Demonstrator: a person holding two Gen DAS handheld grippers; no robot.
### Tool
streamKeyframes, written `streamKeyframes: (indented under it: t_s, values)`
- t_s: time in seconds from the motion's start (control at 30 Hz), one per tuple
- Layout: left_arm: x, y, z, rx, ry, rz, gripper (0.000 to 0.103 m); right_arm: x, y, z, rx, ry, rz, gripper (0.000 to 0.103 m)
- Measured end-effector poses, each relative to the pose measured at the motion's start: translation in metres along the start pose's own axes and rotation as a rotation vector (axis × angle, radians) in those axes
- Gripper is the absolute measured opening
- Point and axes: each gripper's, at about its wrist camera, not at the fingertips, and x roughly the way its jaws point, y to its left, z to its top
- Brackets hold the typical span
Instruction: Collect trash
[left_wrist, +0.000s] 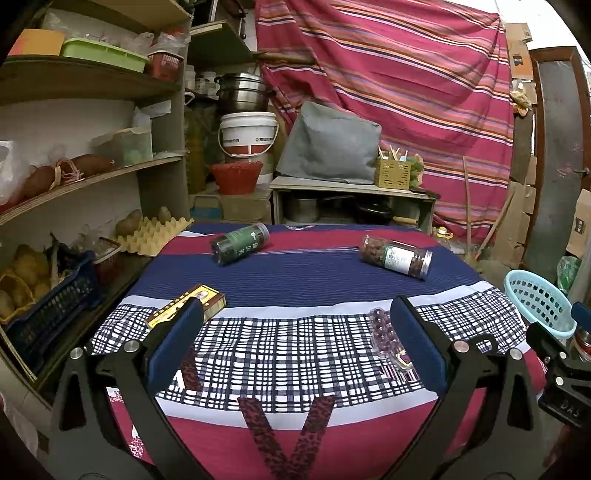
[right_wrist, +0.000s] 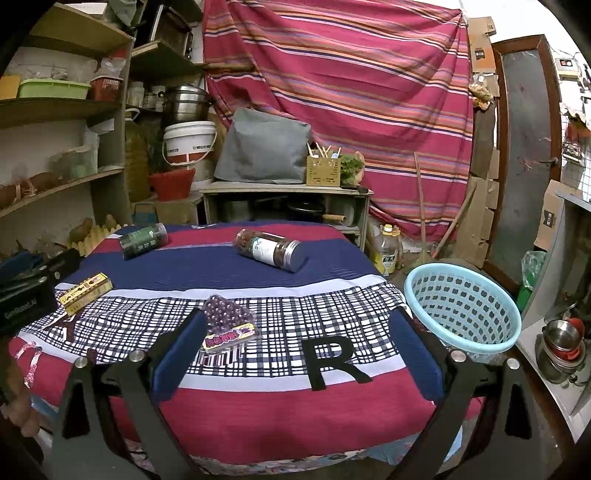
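On the cloth-covered table (left_wrist: 295, 269) lie a dark green jar (left_wrist: 239, 243) (right_wrist: 143, 240) at the far left, a clear jar of brown pieces (left_wrist: 397, 255) (right_wrist: 271, 250) at the far right, a yellow box (left_wrist: 188, 304) (right_wrist: 85, 291) at the left, and a blister pack of purple beads (left_wrist: 388, 334) (right_wrist: 229, 323) near the front. My left gripper (left_wrist: 295, 332) hangs open over the front of the table, the box by its left finger, the pack by its right. My right gripper (right_wrist: 295, 339) is open too, the pack beside its left finger. A light blue basket (right_wrist: 461, 308) (left_wrist: 541, 304) stands right of the table.
Shelves (left_wrist: 92, 177) with potatoes, an egg tray (left_wrist: 147, 236) and crates line the left side. Behind the table stand a low cabinet (left_wrist: 351, 192), a white bucket (left_wrist: 248, 134) and a striped hanging cloth (left_wrist: 388, 74). Steel bowls (right_wrist: 561, 339) sit at the right, an oil bottle (right_wrist: 386, 253) on the floor.
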Motion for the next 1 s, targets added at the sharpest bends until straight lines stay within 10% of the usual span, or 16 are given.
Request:
streamKeyframes:
  t_s: [1.0]
  values:
    - [-0.0044, -0.0084, -0.0023, -0.006, -0.007, 0.005, 0.098, 0.0056, 0.0011, 0.0009, -0.008, -0.009, 0.001, 0.096]
